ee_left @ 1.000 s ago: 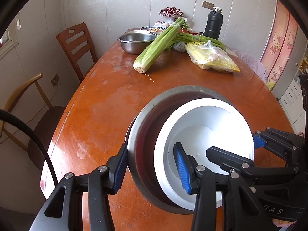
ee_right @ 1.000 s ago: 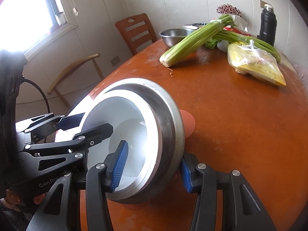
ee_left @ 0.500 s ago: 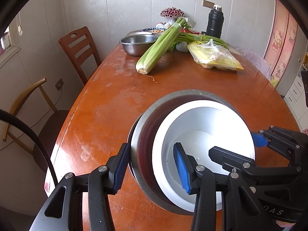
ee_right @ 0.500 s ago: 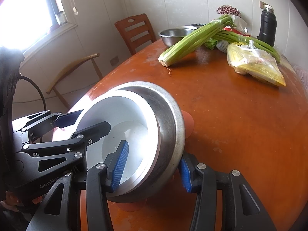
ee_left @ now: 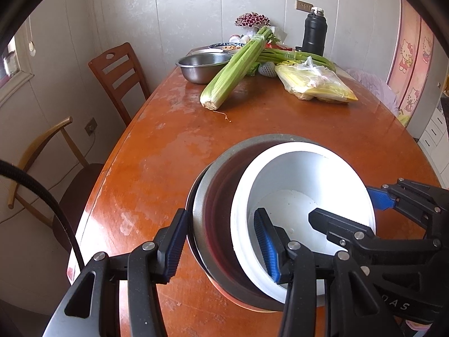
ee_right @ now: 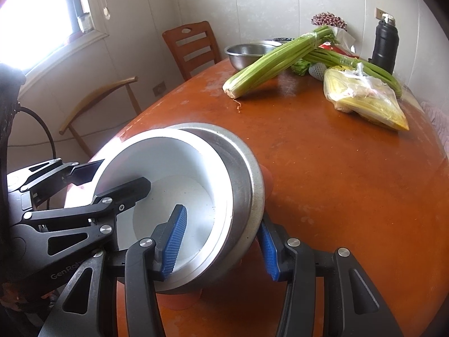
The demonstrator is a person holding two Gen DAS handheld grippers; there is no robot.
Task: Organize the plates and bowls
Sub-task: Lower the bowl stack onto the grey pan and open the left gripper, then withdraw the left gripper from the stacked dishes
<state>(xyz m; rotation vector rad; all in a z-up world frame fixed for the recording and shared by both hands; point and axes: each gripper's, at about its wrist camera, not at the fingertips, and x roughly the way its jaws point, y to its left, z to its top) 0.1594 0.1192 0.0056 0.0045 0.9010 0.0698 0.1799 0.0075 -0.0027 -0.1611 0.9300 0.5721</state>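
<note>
Near the front edge of the orange-brown surface [ee_left: 174,151] sits a nested stack: a white bowl [ee_left: 306,193] inside a metal bowl [ee_left: 213,196]. In the right wrist view the stack tilts toward the left side, and something orange shows under it, but I cannot tell what it is.

Both hand-held grippers straddle the rim of the stack from opposite sides. The left hand-held gripper [ee_left: 221,241] has one blue finger outside the metal wall and the other inside the white bowl. Its jaws have just been opening a little, with both bowl walls between them; the outer pad appears just beside the metal and not pressing on it. The right hand-held gripper [ee_right: 221,241] has one finger inside the white bowl and one outside the metal wall on the far side, and it grips both walls.

Far behind, well apart from the stack, lie a celery bunch [ee_left: 233,70], a second metal bowl [ee_left: 202,66], a yellow plastic bag [ee_left: 314,84] and a black flask [ee_left: 314,32].
</note>
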